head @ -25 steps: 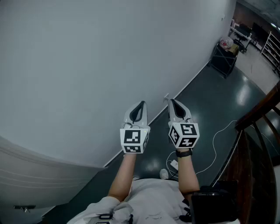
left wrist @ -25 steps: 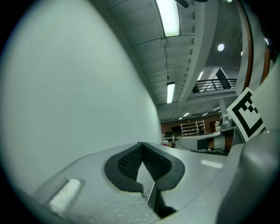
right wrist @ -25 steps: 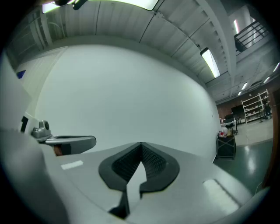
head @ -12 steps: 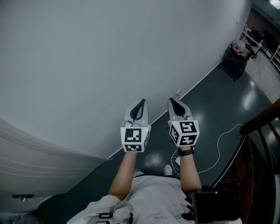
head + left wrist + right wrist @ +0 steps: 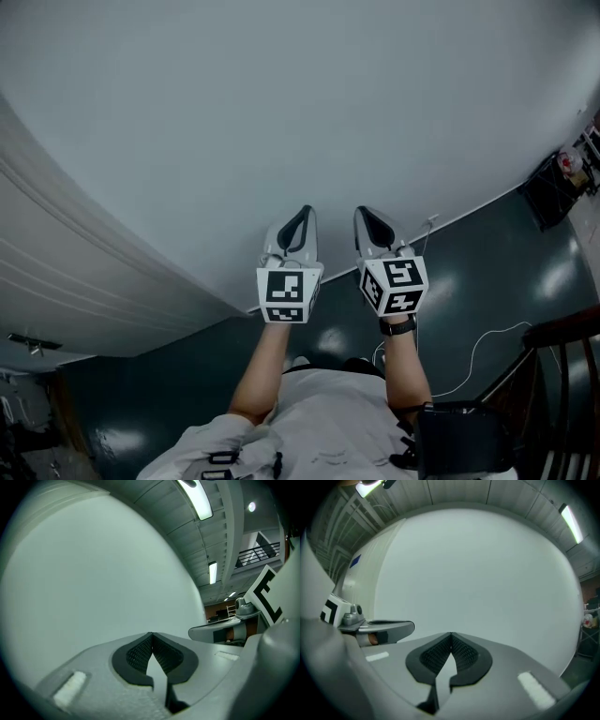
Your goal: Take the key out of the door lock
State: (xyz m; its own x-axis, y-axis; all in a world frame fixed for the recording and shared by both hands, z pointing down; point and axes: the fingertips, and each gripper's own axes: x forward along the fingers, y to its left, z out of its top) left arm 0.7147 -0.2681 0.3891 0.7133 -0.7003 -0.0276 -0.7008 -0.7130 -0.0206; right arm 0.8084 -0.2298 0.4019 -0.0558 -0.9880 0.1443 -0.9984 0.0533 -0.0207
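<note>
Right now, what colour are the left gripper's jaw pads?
Black, finely grid-textured; the pads show best in the left gripper view.

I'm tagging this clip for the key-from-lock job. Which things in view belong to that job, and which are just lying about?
Belongs to the job:
- left gripper, jaws shut, empty
- right gripper, jaws shut, empty
No door, lock or key shows in any view.

Just lying about:
- white cable on the floor
- black cart by the wall
- wooden railing
</note>
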